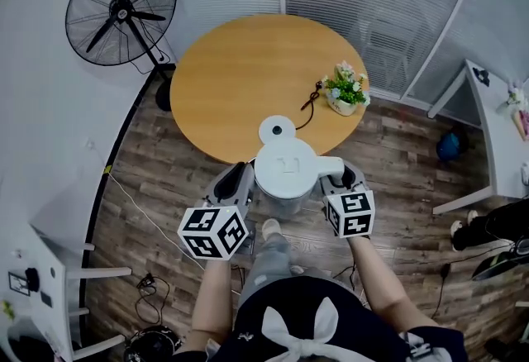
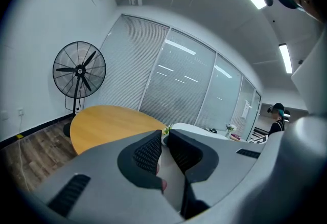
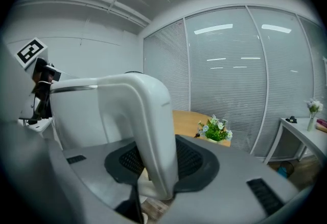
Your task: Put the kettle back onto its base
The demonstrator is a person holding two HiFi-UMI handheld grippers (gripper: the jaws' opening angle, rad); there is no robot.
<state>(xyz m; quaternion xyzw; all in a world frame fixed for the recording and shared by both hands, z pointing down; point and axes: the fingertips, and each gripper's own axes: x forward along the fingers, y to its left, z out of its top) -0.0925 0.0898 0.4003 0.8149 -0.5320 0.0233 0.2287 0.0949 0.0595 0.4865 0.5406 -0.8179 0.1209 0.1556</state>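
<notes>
Although the round orange-brown wooden table shows whole from the head view, the white plastic kettle hangs off it, over the brown plank floor just short of the table's near edge, with its underside hidden. The right gripper has its jaws clamped on the kettle's white handle. The left gripper has its jaws nearly together on a thin pale part at the kettle's opposite side; which part is hard to make out. The flat white round base lies on the table, its near rim cut off by the kettle.
</notes>
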